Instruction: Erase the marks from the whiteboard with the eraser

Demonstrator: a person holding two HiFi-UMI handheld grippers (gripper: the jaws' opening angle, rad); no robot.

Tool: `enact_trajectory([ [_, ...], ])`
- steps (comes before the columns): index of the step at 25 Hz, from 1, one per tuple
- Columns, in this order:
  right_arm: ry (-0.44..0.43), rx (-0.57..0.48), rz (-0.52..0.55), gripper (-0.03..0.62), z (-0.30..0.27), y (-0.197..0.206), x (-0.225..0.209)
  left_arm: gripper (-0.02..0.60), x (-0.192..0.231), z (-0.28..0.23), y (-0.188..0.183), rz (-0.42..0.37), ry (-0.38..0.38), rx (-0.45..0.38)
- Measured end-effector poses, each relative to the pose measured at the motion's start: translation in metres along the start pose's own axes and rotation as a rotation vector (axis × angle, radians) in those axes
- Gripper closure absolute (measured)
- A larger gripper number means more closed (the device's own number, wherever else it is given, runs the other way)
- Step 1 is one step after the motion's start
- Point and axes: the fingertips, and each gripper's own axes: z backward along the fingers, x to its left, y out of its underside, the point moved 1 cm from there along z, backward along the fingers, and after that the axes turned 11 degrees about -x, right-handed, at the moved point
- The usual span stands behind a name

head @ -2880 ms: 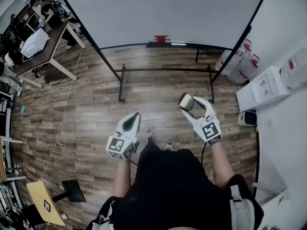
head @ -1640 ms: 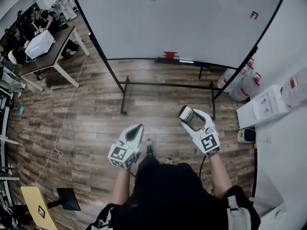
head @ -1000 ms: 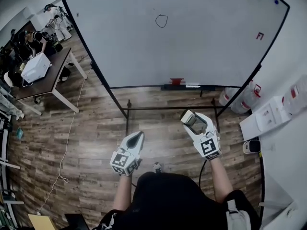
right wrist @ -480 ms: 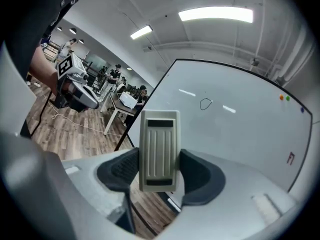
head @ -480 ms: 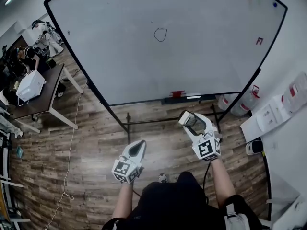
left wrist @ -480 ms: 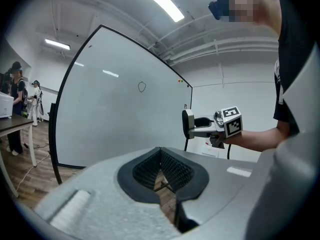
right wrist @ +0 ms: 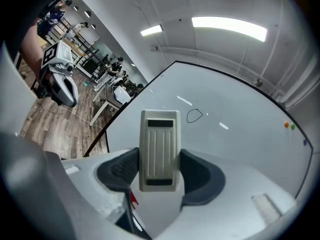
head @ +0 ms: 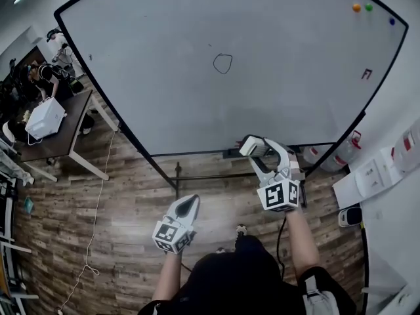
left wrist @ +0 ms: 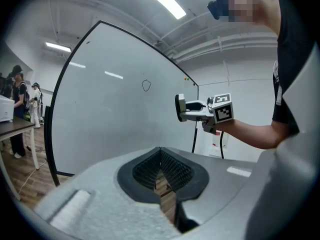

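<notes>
A large whiteboard point(head: 164, 77) on a black stand fills the upper head view. It bears a small black loop mark point(head: 223, 62) near the middle and a small red mark point(head: 367, 74) at the right. My right gripper point(head: 254, 147) is raised in front of the board's lower edge and shut on a cream eraser point(right wrist: 159, 150). The loop mark point(right wrist: 194, 115) lies ahead of the eraser, apart from it. My left gripper point(head: 187, 206) hangs lower over the floor, shut with nothing in it point(left wrist: 161, 176).
Coloured magnets point(head: 361, 7) sit at the board's top right. A table point(head: 62, 133) with people and a white box stands to the left. Water jugs point(head: 338, 153) and a white cabinet point(head: 374, 176) stand at the right. A cord point(head: 98, 202) runs over the wooden floor.
The view has tilted up, bringing the whole board in. My right gripper has risen with the eraser toward the board's lower edge. The left gripper stayed low.
</notes>
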Motion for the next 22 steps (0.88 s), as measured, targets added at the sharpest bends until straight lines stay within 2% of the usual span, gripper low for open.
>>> enact_trajectory([
  [6,-0.003,-0.037,0.053,0.341,-0.045,0.013,-0.044,0.572,0.021,-0.053,-0.014,-0.025,-0.043,-0.029],
  [10,0.049,-0.036,0.177,0.341,-0.071,0.011,-0.082,0.572,0.022,-0.088,-0.022,-0.044,-0.057,-0.039],
  [13,0.077,-0.056,0.258,0.341,-0.089,-0.001,-0.102,0.572,0.019,-0.105,-0.021,-0.028,-0.062,-0.037],
  [17,0.056,-0.097,0.222,0.341,-0.109,-0.023,-0.114,0.572,0.023,-0.112,-0.013,-0.024,-0.052,-0.036],
  [22,0.103,-0.074,0.212,0.341,-0.127,-0.036,-0.136,0.572,0.047,-0.124,-0.016,-0.014,-0.024,-0.042],
])
